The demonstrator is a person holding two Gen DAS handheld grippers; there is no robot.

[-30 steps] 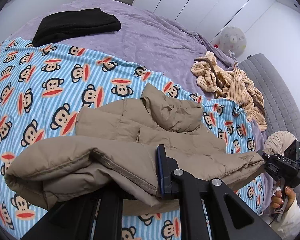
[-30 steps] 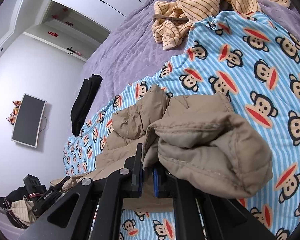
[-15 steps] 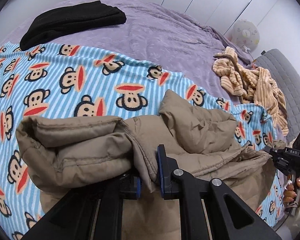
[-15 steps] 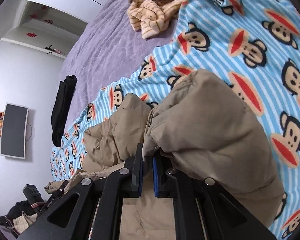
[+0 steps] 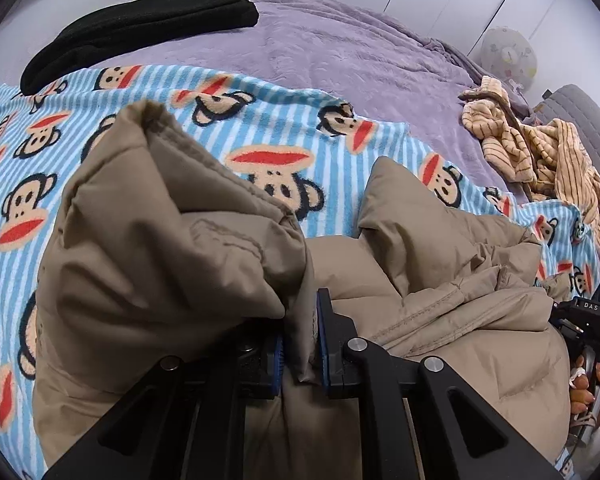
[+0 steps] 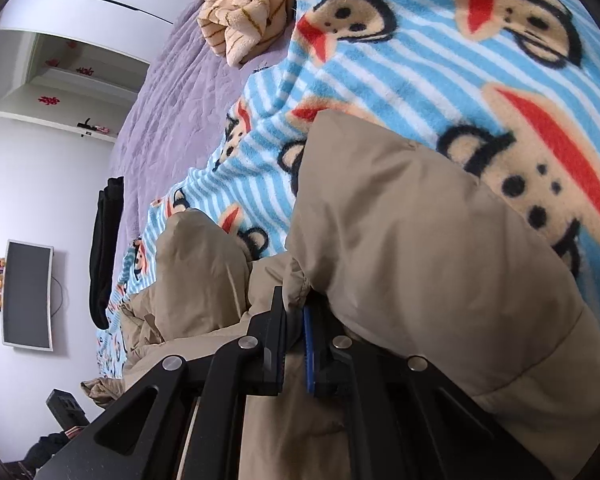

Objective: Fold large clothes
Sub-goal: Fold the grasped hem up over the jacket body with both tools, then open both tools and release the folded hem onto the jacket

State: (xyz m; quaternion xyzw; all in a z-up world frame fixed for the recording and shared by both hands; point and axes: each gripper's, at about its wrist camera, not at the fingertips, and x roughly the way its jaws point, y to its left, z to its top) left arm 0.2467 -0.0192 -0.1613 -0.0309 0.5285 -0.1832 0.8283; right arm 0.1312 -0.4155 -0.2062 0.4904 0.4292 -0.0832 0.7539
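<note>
Both grippers' fingers, left (image 5: 300, 332) and right (image 6: 294, 320), pinched on the tan jacket (image 5: 440, 280) atop a monkey blanket (image 5: 260, 120).

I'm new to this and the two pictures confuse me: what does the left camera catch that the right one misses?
Only the left view shows a round patterned fan, a grey headboard and a hand holding the right tongs. Only the right view shows a wall screen and shelves. Both show the tan jacket, monkey blanket, purple bedspread, black garment and striped garment.

The left tool (image 5: 300, 332) pinches the tan padded jacket (image 5: 172, 256) above the monkey-print blanket (image 5: 260, 120).
</note>
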